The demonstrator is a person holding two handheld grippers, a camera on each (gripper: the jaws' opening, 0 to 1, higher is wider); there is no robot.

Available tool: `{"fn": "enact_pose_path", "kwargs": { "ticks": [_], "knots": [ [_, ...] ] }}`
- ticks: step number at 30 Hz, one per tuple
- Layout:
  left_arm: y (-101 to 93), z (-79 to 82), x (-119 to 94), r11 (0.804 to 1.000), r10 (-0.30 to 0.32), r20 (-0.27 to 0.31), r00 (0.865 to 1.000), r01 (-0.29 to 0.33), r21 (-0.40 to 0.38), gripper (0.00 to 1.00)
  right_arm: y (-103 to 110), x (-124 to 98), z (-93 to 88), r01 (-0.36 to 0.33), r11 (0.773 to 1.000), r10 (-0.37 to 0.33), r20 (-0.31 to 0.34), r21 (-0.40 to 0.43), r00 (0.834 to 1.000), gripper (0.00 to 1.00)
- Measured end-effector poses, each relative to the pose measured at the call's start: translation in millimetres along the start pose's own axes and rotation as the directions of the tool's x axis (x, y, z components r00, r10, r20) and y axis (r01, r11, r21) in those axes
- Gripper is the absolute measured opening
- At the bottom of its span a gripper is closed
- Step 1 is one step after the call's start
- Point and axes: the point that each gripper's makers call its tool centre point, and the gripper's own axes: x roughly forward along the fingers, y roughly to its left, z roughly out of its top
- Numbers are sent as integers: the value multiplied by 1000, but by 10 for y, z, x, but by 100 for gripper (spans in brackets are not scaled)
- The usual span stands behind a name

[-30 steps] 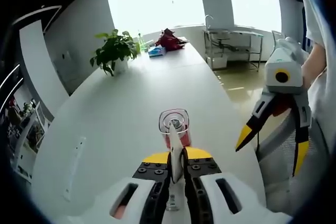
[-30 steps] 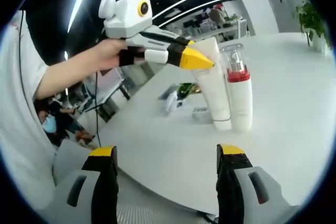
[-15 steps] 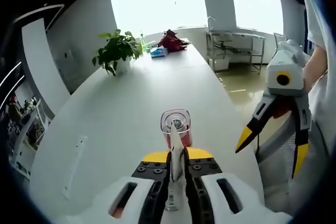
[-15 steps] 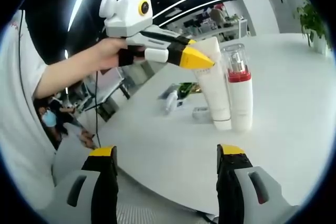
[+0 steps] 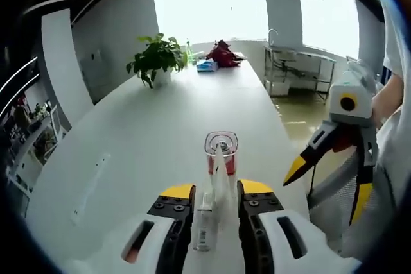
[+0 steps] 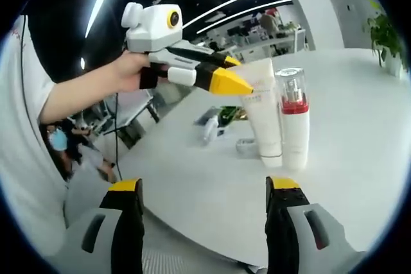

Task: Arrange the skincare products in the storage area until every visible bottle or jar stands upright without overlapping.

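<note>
Standing side by side and touching on the white table (image 6: 359, 178), a white tube (image 6: 264, 115) and a white bottle with a red band and clear cap (image 6: 294, 120) are both upright in the right gripper view. Behind them on the same surface lie a small white bottle (image 6: 209, 128), a green-and-dark item (image 6: 228, 113) and a small clear jar (image 6: 244, 145), too small to identify further. The left gripper (image 6: 221, 82), held in a person's hand (image 6: 133, 72), hovers just beside the tube's top; in the left gripper view its jaws are parted, with the tube (image 5: 221, 171) and a small clear bottle (image 5: 204, 224) seen between them, and I cannot tell whether either jaw touches the tube. The right gripper (image 6: 204, 190) has its jaws wide apart, holding nothing, well short of the products. A potted plant (image 5: 159, 61) stands far along the table.
</note>
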Motion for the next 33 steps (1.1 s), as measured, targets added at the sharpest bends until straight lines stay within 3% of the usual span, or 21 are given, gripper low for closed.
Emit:
{"fn": "enact_pose_path", "kwargs": {
  "ticks": [11, 14, 17, 20, 28, 33],
  "knots": [
    [77, -233, -389, 989, 93, -21, 995, -95, -112, 41, 240, 115, 34, -58, 998, 58, 6, -23, 998, 80],
    [25, -344, -546, 977, 121, -33, 992, -125, -172, 41, 275, 139, -34, -71, 995, 69, -29, -74, 997, 82],
    [-6, -466, -674, 965, 159, -51, 986, -166, -203, 43, 288, 149, -24, -83, 995, 82, -17, -63, 996, 84],
    [-70, -595, -831, 936, 209, -66, 976, -219, -277, 45, 280, 152, -41, -83, 994, 81, -24, -69, 996, 87],
    [-209, -923, -1176, 871, 300, -101, 949, -316, -376, 53, 329, 145, -75, -109, 991, 106, -39, -77, 994, 88],
    [-284, -1130, -1404, 844, 327, -112, 939, -343, -413, 60, 312, 146, -77, -91, 993, 88, -44, -81, 995, 89]
  ]
}}
